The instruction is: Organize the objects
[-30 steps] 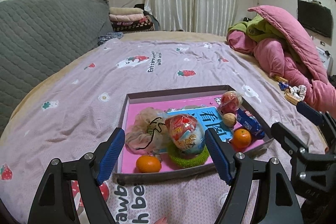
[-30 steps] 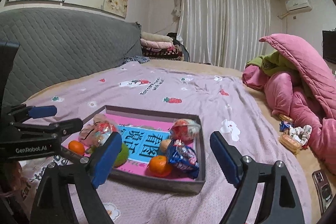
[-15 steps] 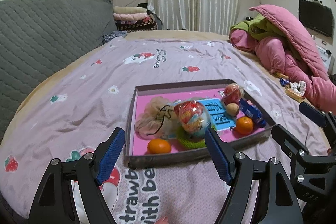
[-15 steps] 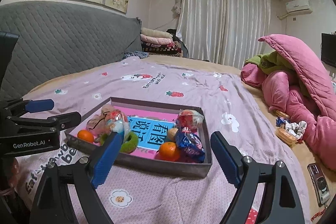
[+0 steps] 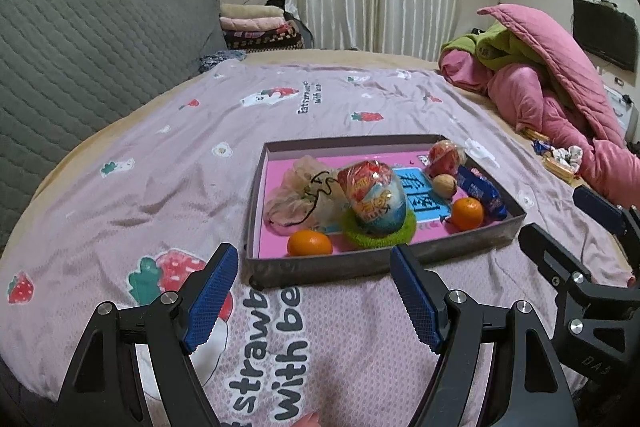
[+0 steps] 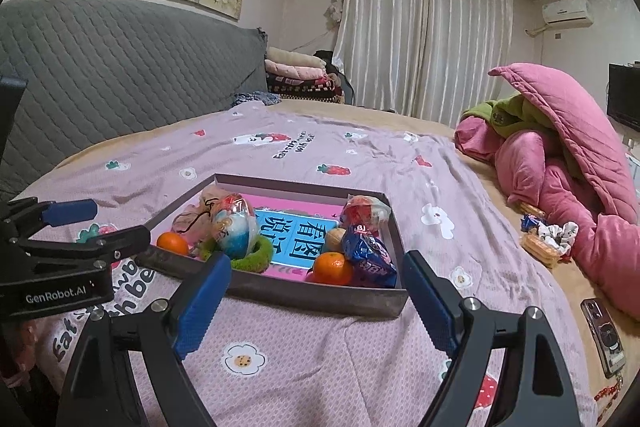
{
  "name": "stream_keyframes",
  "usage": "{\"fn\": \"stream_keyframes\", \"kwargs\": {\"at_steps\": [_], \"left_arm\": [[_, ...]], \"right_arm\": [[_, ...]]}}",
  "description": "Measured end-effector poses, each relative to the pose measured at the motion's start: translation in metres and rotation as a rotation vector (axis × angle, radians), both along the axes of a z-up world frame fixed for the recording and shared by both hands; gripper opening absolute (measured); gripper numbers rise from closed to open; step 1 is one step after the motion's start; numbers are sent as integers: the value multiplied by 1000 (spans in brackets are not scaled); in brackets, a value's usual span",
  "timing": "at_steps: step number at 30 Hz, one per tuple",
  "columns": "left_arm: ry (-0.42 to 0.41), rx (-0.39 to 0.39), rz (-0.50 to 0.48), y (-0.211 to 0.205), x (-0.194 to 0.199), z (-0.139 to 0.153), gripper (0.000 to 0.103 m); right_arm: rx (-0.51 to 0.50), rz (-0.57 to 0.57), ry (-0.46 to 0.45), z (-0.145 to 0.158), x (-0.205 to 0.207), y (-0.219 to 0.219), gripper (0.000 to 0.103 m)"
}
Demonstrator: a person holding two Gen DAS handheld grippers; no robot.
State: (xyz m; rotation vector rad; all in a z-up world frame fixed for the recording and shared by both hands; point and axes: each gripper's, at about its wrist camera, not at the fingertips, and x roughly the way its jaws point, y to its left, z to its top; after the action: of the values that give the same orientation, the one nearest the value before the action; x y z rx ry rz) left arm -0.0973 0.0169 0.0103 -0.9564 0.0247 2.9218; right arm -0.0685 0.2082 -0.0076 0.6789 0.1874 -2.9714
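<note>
The tray (image 5: 372,267) of snacks and oranges lies on a strawberry-print bedspread (image 5: 160,167). Left gripper (image 5: 312,291) and right gripper (image 6: 316,291) hover before it, spread wide, empty. Grey headboard (image 6: 100,75), curtains (image 6: 420,35), pink quilt (image 6: 568,147) surround.

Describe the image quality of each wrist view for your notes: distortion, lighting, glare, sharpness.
Left wrist view: strong fisheye bending, dark corner vignette, bed curving like a dome; soft indoor light, glare on the wrapped egg toy; left gripper open, slightly soft up close. Right wrist view: same barrel distortion; curtains bright but not blown out; tray sharp, edges of the frame smeared; right gripper open.
</note>
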Motion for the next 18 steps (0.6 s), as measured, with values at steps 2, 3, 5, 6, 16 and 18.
{"fn": "stream_keyframes", "kwargs": {"at_steps": [2, 3, 5, 6, 16, 18], "left_arm": [[2, -3, 4, -1, 2, -2, 79], [2, -2, 6, -1, 3, -3, 79], [0, 0, 3, -1, 6, -5, 79], [-2, -4, 3, 0, 7, -7, 79], [-32, -5, -2, 0, 11, -21, 79], [-39, -2, -4, 0, 11, -24, 79]], "right_arm": [[1, -1, -3, -1, 1, -1, 87], [2, -2, -4, -2, 2, -2, 87], [5, -3, -3, -2, 3, -3, 87], [7, -1, -4, -3, 4, -4, 87], [19, 3, -10, -10, 8, -7, 87], [22, 3, -12, -12, 9, -7, 87]]}}
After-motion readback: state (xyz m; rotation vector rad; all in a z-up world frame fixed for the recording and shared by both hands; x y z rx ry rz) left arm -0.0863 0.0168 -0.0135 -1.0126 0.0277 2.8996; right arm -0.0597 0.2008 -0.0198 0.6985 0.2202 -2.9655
